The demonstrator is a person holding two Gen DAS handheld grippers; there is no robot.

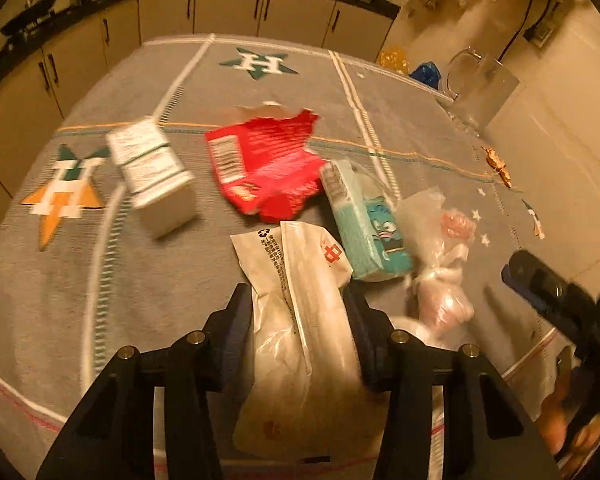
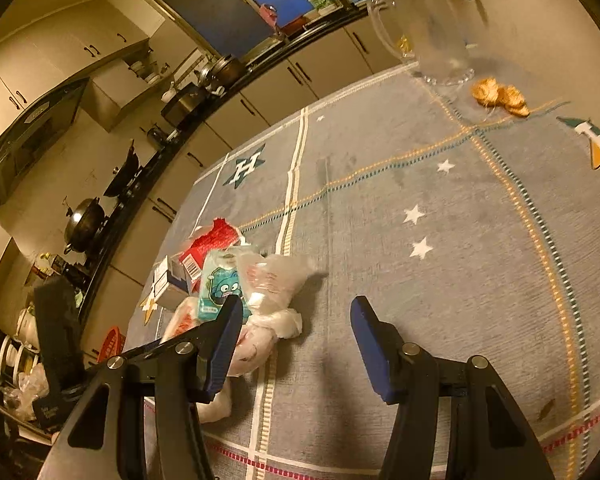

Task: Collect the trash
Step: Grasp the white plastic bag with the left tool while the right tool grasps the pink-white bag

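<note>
On the grey tablecloth [image 1: 100,280]: 1 red wrapper [image 1: 268,164], 1 white box [image 1: 152,168], 1 teal carton [image 1: 366,220], 1 crumpled clear bag [image 1: 440,276], 1 white packet [image 1: 300,312]. Left gripper [image 1: 298,308] pinches the white packet; right gripper [image 2: 296,312] spread, holding nothing.

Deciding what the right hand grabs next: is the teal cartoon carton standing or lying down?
Lying down: the teal carton rests flat on its long side on the tablecloth, printed face up.

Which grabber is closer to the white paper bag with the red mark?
Left. The left gripper has the white paper bag between its fingers. The right gripper is off to the bag's right, open over bare tablecloth.
</note>
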